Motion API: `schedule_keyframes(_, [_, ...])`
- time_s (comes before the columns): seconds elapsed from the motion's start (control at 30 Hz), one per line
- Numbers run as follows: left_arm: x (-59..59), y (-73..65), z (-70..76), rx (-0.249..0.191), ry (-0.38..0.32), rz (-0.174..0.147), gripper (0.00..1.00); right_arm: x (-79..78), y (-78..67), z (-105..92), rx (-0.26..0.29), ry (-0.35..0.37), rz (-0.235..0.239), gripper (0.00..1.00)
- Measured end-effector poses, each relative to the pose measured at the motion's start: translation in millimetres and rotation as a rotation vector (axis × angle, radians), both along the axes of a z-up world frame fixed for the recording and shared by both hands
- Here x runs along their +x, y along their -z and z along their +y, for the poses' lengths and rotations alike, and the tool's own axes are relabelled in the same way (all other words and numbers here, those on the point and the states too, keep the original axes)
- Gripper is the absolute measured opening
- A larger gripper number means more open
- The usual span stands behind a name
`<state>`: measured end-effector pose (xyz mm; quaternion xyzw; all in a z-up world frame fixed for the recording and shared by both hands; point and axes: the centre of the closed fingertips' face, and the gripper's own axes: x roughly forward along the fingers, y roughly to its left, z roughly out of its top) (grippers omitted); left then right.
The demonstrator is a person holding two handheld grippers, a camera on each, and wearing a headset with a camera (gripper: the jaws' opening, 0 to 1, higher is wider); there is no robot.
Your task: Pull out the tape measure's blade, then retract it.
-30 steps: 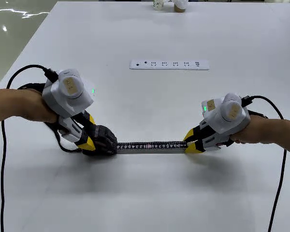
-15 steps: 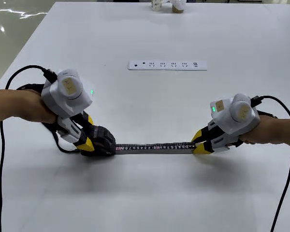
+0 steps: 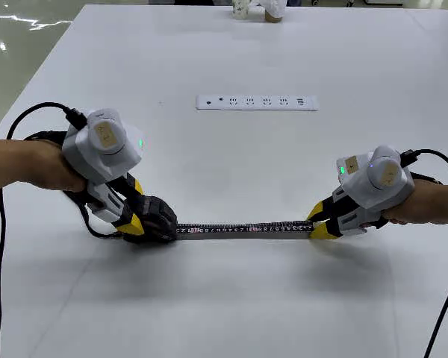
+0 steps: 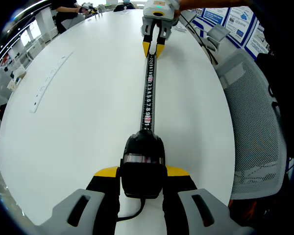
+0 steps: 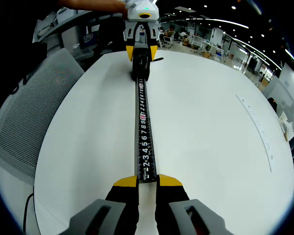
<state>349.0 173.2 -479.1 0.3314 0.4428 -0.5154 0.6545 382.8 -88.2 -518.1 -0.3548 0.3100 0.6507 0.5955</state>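
The left claw (image 4: 143,172) is closed on the tape measure case (image 4: 143,152); the right claw (image 5: 147,182) pinches the blade (image 5: 144,132) end, with the blade stretched along the surface (image 3: 284,298). The right gripper view resolves the numerals; the head view resolves the power strip (image 3: 256,102) sockets.

**Hand-held rig: colours and fittings**

The left hand-held gripper (image 3: 143,211) and the right hand-held gripper (image 3: 318,221) are each built around a rounded pale-grey housing (image 3: 104,145). Grey fingers (image 4: 91,199) with oblong slots are lined in black and tipped with yellow pads (image 5: 125,182). On each housing a small green lamp (image 3: 342,170) is lit and a tan label (image 3: 108,134) is carried. A black cable (image 3: 30,113) is led from the rear.
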Motion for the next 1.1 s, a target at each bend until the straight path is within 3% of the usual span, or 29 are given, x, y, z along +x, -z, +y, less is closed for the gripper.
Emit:
schedule_keyframes(0.27, [0.3,0.0,-0.3,0.0,-0.003,0.0,0.27,0.8,0.8,-8.7,-0.009,0.02,0.003,0.08])
schedule_keyframes(1.1, [0.6,0.2,-1.2,0.015,0.007,-0.01,0.29,2.3,1.7,-8.2,-0.039,-0.003,-0.01,0.11])
